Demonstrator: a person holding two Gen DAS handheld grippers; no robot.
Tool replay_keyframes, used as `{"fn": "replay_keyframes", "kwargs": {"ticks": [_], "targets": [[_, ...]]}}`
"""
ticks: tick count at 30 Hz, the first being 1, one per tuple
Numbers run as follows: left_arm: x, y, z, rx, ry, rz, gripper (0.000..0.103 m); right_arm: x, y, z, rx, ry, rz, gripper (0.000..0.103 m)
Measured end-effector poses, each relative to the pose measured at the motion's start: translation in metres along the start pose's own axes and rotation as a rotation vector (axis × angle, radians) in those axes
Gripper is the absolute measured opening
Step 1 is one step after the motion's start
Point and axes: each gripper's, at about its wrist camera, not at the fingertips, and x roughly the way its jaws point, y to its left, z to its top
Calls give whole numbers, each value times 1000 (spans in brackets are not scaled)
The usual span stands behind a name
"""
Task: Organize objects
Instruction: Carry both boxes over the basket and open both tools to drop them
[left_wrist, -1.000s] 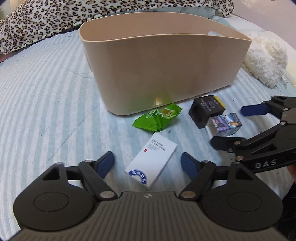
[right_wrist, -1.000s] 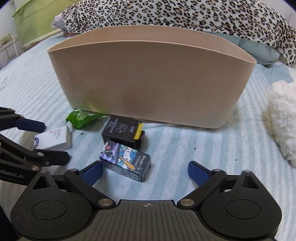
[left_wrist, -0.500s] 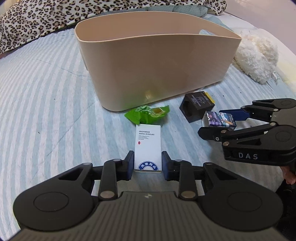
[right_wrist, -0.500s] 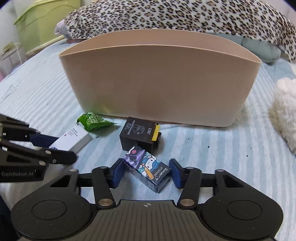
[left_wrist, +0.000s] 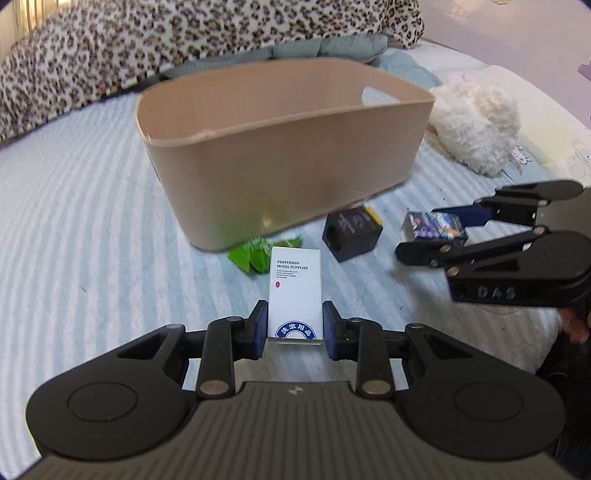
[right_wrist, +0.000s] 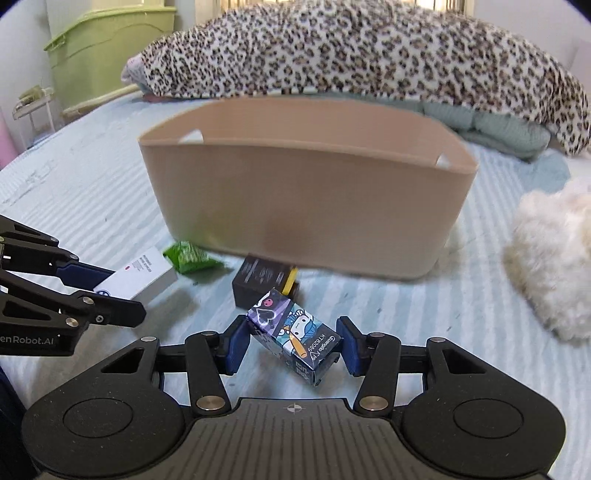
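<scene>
- The left gripper (left_wrist: 294, 325) is closed on the white box (left_wrist: 295, 295), pads flat against its 2 long sides at the near end, with most of the box projecting ahead of the jaws.
- The right gripper (right_wrist: 293, 341) pinches the cartoon box (right_wrist: 295, 334) cornerwise, so it sits skewed between the jaws.
- Both look like light, stiff cardboard that could crush; the skewed one may twist.
- The beige bin (right_wrist: 306, 206) stands ahead of both grippers, beyond the held boxes.

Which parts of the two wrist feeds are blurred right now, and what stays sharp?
Left wrist view: the beige bin and black box look motion-smeared; the held white box stays crisp. Right wrist view: bin rim soft; the cartoon box sharp.
</scene>
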Motion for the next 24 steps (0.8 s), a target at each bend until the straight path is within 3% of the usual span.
{"fn": "replay_keyframes", "kwargs": {"ticks": [7,17,24], "targets": [[-26,0,23,11,-112,22,32,-36,-20,37,2,-107,-27,48],[-42,-2,88,24,-259,80,32,-64,-55,101,48,-269,-90,48],[-13,-2,129,7,-243,119,32,-42,-62,132,70,-286,-126,48]]}}
